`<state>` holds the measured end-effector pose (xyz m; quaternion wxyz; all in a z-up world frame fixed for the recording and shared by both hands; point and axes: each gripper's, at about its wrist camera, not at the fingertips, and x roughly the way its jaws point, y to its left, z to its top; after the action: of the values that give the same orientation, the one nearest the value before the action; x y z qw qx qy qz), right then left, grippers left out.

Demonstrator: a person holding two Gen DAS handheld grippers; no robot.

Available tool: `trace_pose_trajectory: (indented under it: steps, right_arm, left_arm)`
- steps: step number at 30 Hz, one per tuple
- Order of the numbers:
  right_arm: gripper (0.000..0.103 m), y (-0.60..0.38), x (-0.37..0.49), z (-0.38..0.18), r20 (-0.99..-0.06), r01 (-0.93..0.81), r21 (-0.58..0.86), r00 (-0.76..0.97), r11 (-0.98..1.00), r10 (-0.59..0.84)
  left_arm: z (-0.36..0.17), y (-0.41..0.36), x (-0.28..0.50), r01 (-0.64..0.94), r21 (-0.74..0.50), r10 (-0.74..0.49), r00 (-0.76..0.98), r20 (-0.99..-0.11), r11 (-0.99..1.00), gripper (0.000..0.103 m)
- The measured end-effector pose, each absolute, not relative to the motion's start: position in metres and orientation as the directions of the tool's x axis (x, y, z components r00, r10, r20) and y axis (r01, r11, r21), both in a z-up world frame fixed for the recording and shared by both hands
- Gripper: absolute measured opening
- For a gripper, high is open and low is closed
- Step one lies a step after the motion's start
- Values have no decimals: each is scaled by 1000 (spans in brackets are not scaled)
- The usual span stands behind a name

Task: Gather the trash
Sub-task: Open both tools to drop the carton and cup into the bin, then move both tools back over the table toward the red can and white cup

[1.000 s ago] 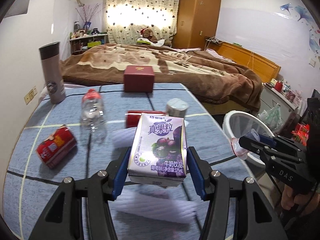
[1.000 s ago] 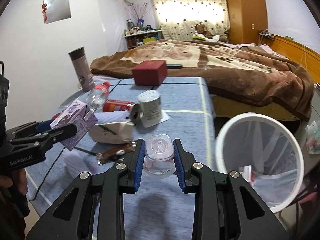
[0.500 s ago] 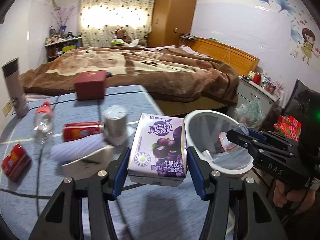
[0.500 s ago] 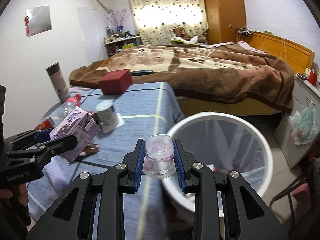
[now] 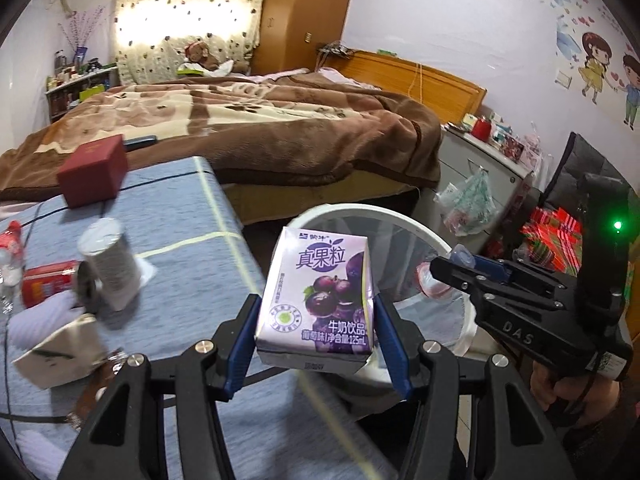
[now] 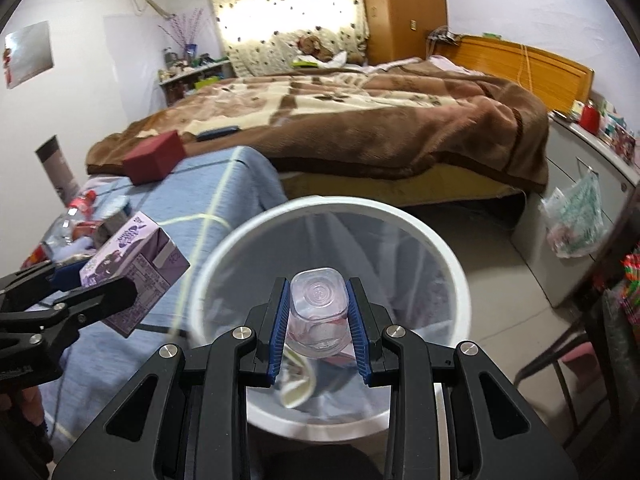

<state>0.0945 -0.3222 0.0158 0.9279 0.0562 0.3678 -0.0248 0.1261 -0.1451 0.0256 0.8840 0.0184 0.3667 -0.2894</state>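
Both sets of jaws are partly closed and loaded. Left gripper (image 5: 316, 336) clamps a purple milk drink carton (image 5: 318, 300) by its sides, blue pads flat against it, carton upright. Right gripper (image 6: 318, 316) pinches a small clear plastic cup (image 6: 319, 312), base facing the camera, pads tight on both sides.

Position: in the right wrist view the cup sits over the mouth of the white bin (image 6: 460, 276), inside the rim line. The bin is lined with a clear bag and a little trash lies at the bottom. The carton is at the bin's near-left rim, over the gap between the table's right edge and the bin; from the left wrist view it overlaps the rim but I can't tell if it is fully above the opening.

Step, as I read it: transport done for the right, nearly done for the left; release is next.

Next move: open the right jaws to drop the cup. The left should go further in over the opening before letting go, or the carton may clip the rim and fall outside.

Remaining on the blue table (image 5: 192, 216): silver can (image 5: 110, 264) upright, red can (image 5: 48, 284) on its side, water bottle (image 5: 10, 252) at the left edge, a crumpled bag (image 5: 56, 352). Red box (image 5: 94, 170) at the far edge probably isn't trash.
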Motion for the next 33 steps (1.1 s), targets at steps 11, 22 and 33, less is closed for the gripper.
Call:
trace_pose_trajectory:
  steps: [11,22,33]
  right_arm:
    - [30,-354,104,-5,-735,128,79,677,989,-29]
    - [49,-359,104,-10,-748,138,62,662,988,-45]
    - [57,-356,98,0,-722,155,88,690,984,-44]
  left_arm:
    - [10,-190,134,551,-167,-494,522,-695,817,58]
    - [9,-194,138,546,-172,-492,520,-698,820,58]
    - [16,-171,134,512,-185,-484,545,-685,839,59]
